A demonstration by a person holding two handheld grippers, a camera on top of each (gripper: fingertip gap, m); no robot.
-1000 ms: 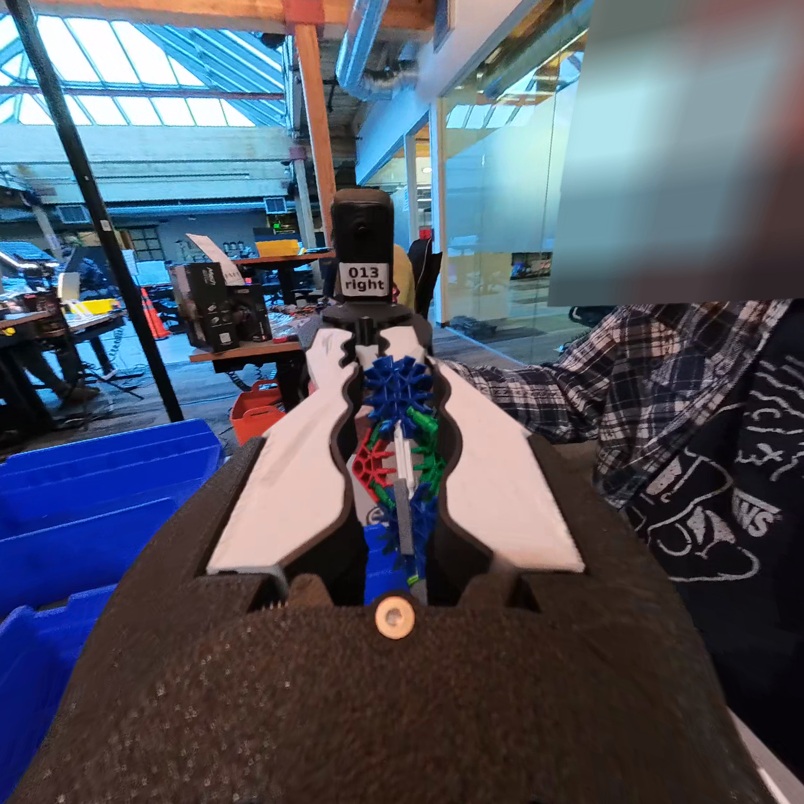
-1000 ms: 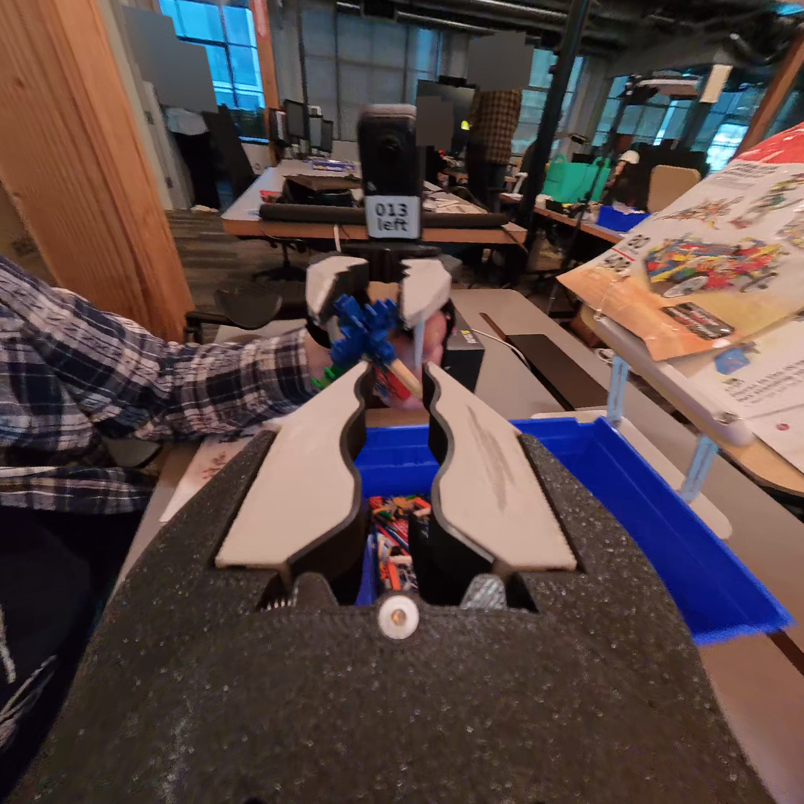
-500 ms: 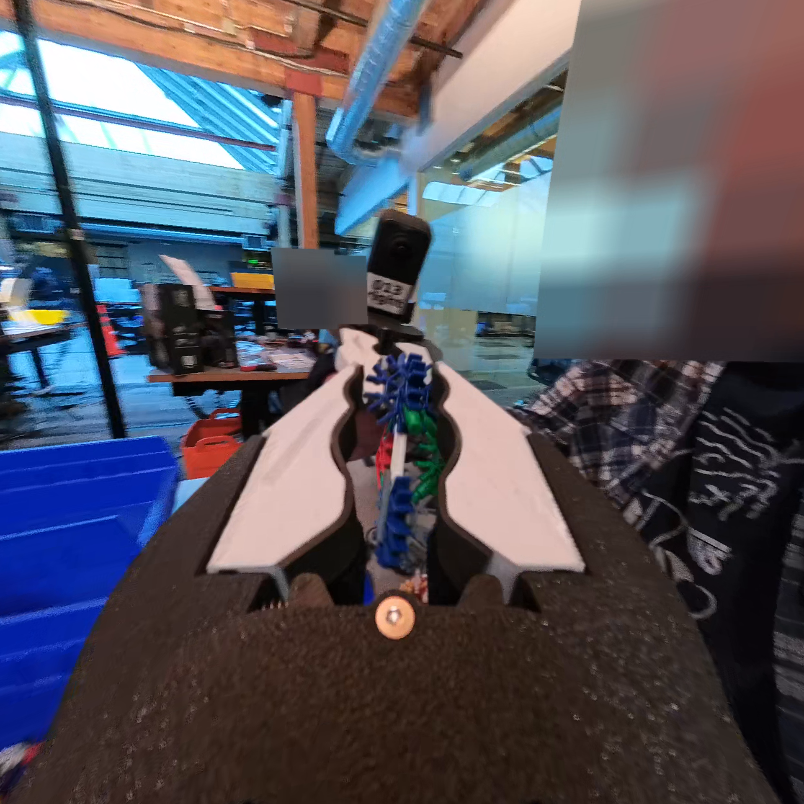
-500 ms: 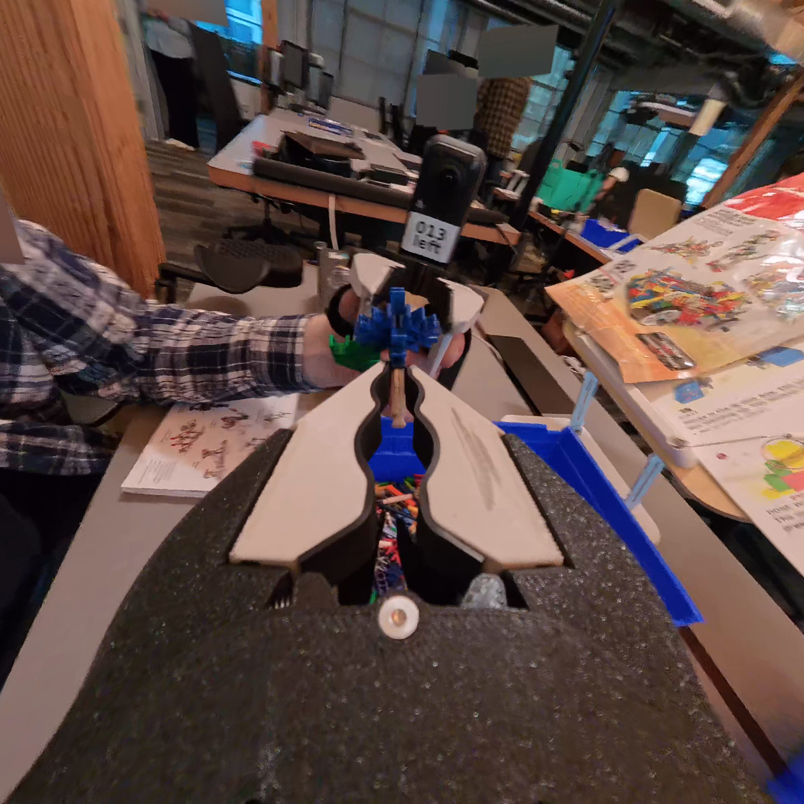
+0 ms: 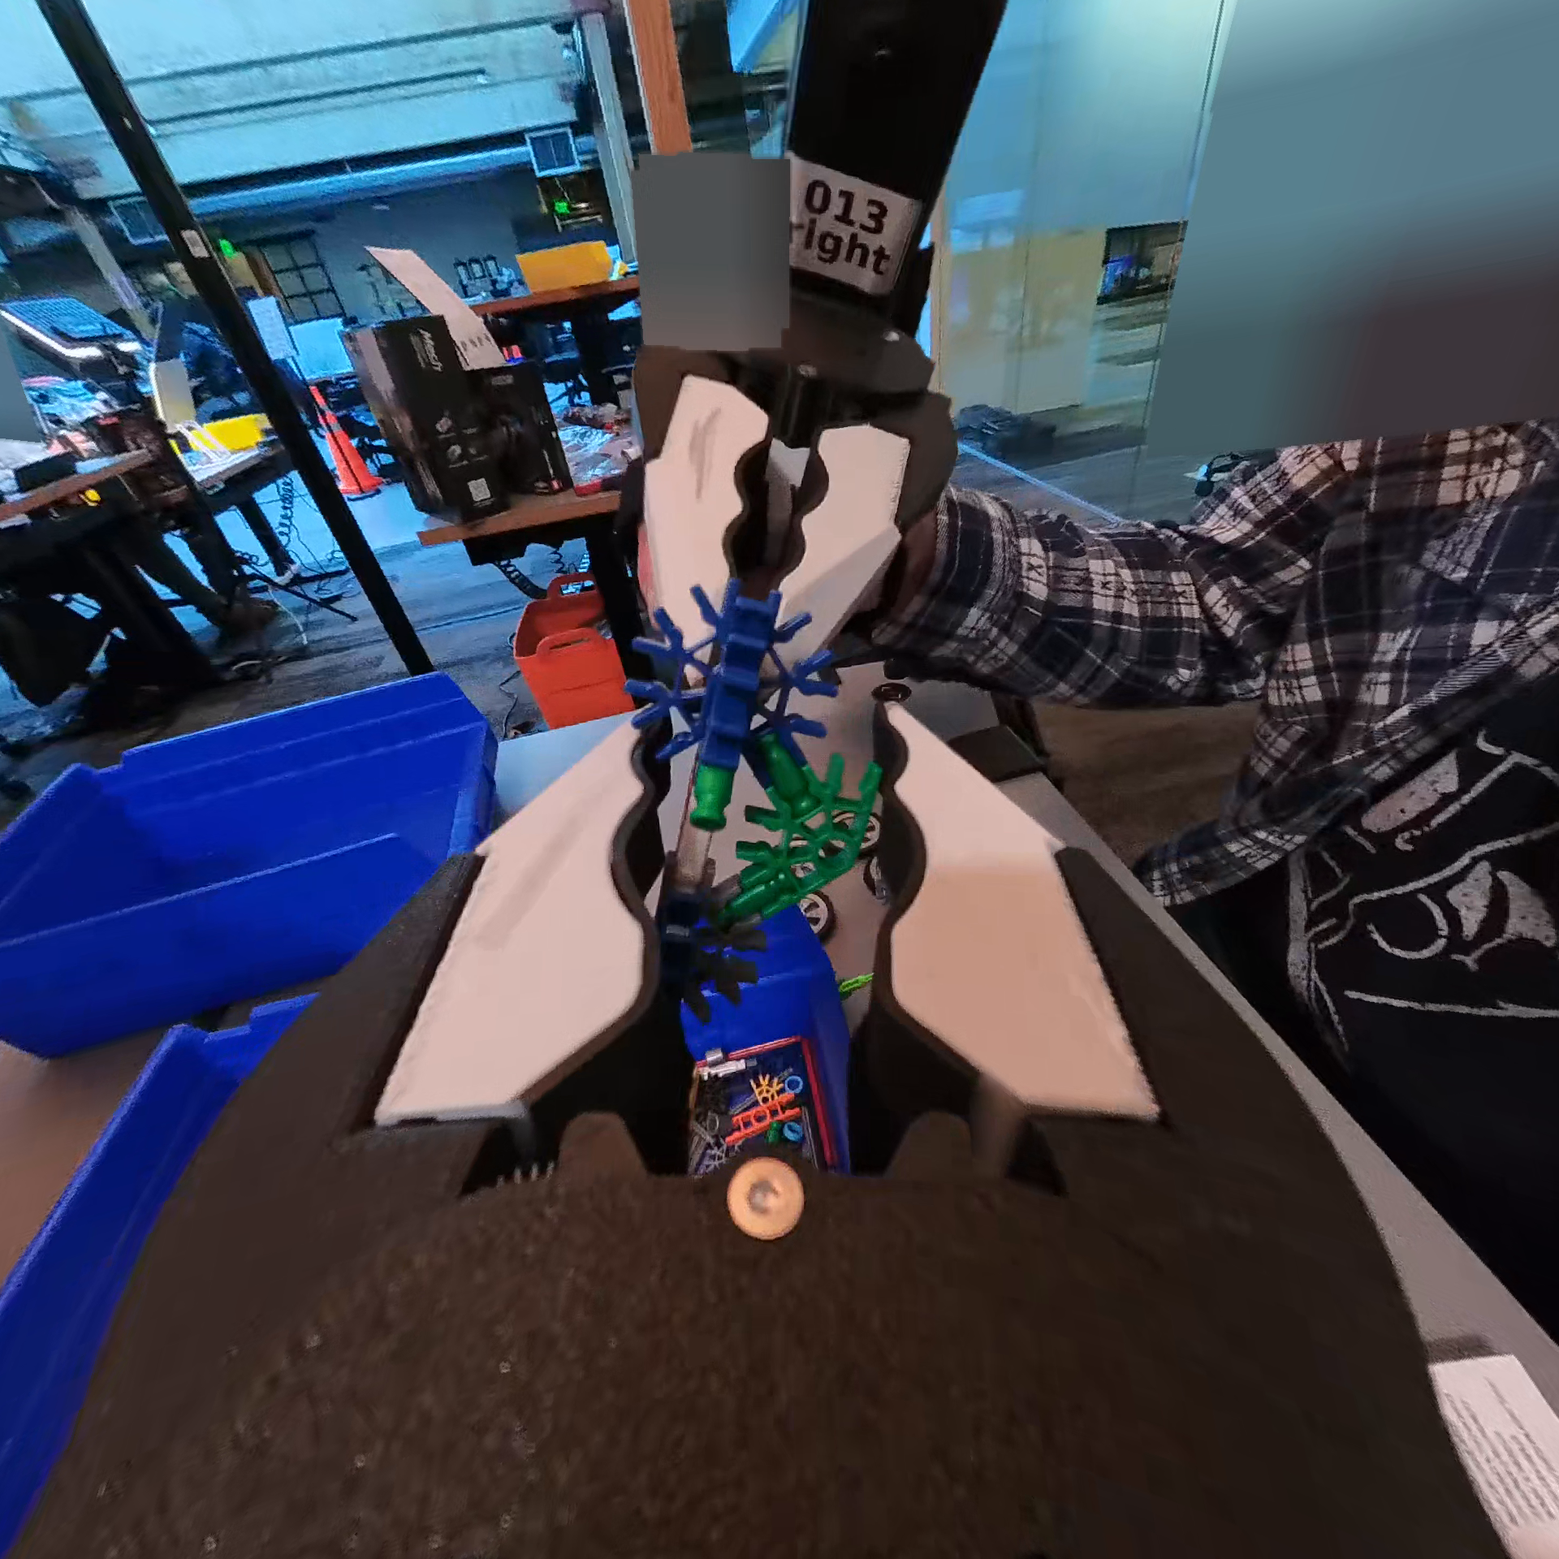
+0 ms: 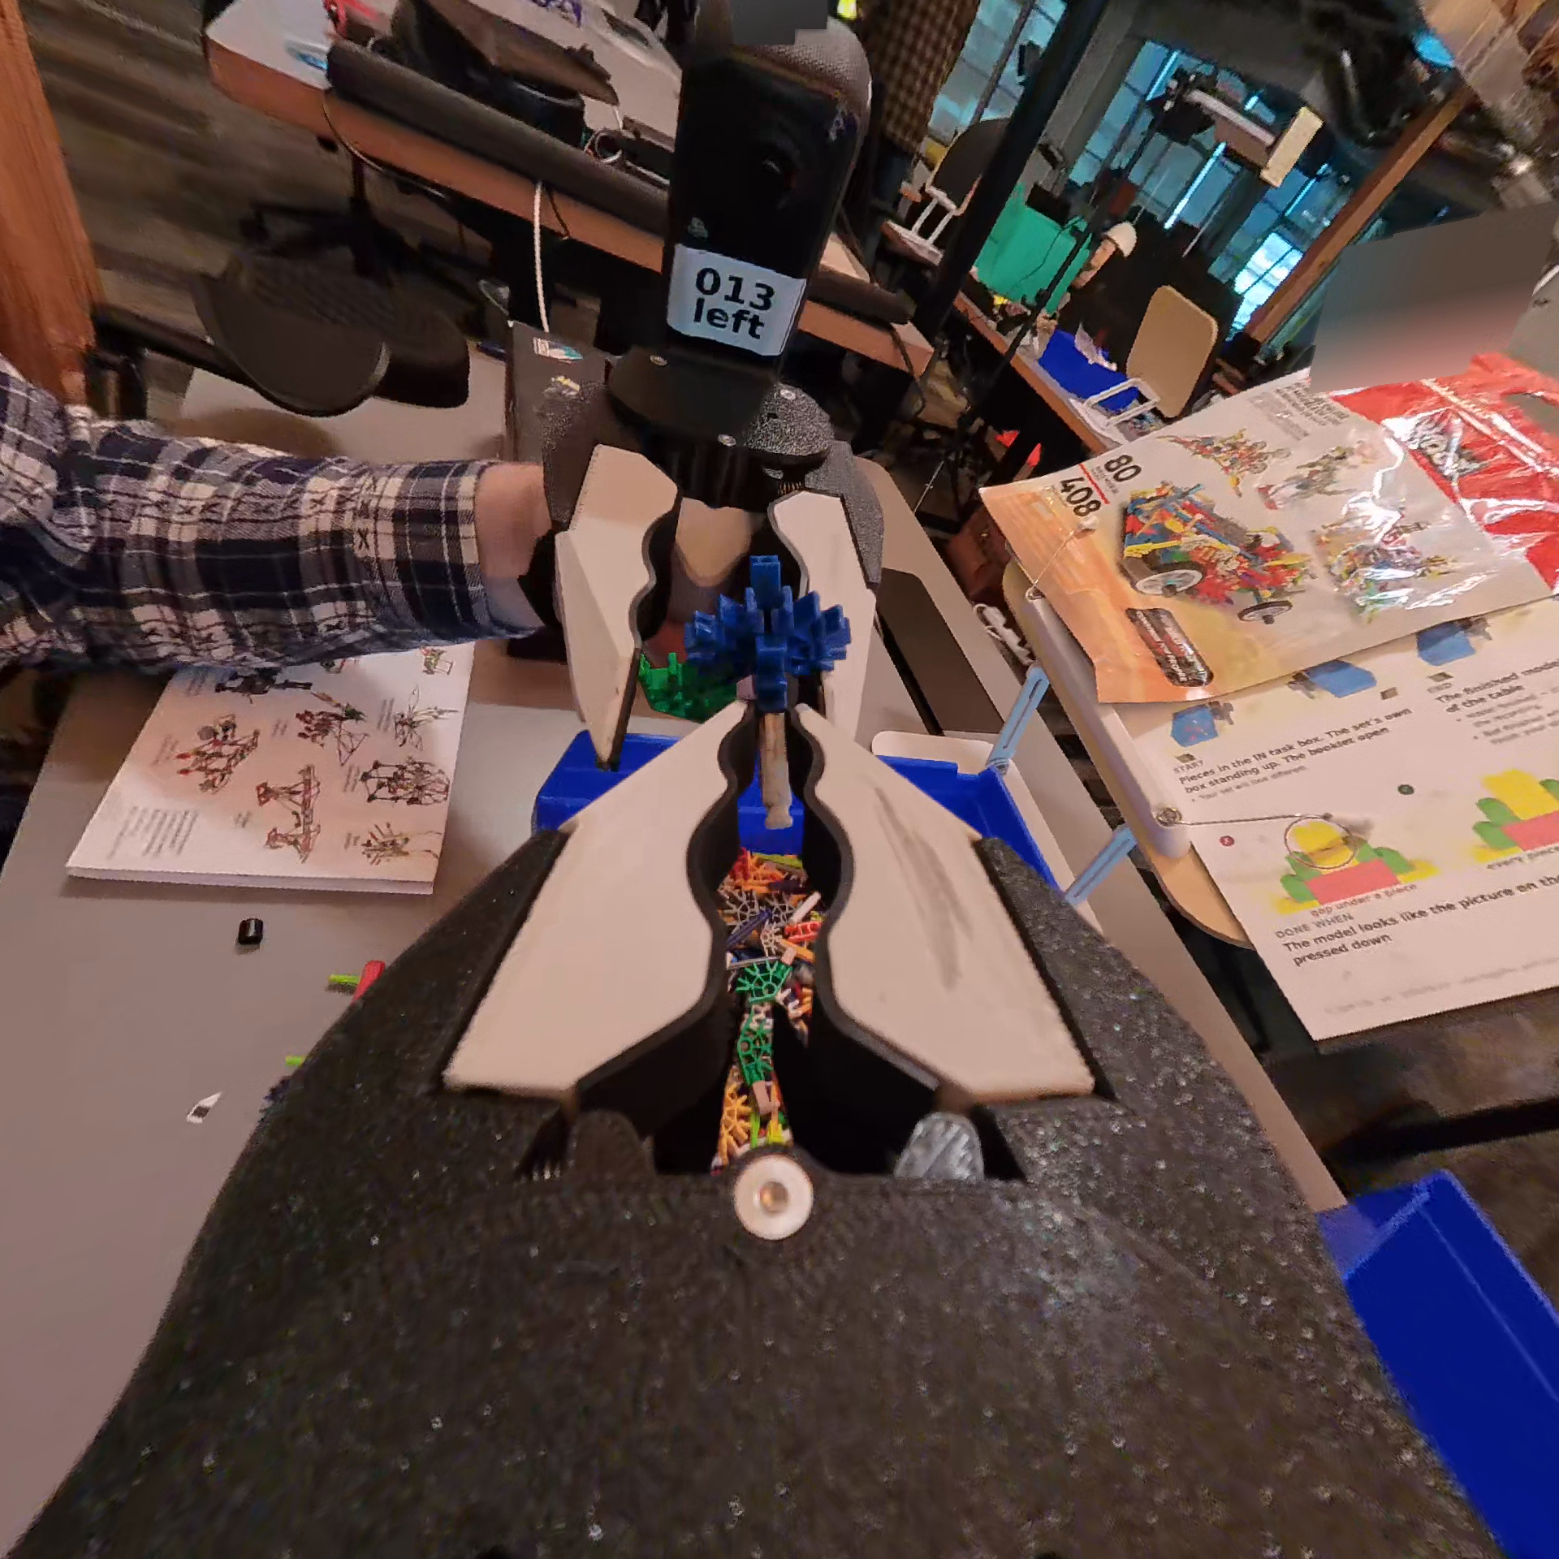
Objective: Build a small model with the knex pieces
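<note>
Left gripper [image 5: 763,734], seen along its white fingers, stands with jaws spread apart, and the toy assembly [image 5: 742,759] of blue snowflake connectors, green rods and a green fan-shaped connector hangs in the gap between them, touching neither finger clearly. Right gripper [image 6: 769,717] faces it from the opposite side, its jaws closed on a pale rod [image 6: 776,768] whose far end enters the blue connector cluster [image 6: 766,628], so the assembly is carried at the right fingertips and reaches into the left gripper's open span. Below both lies a blue bin [image 6: 970,801] filled with mixed coloured pieces; an instruction booklet [image 6: 278,768] rests on the grey table [image 6: 126,1054] beside the plaid sleeve [image 6: 236,557].
</note>
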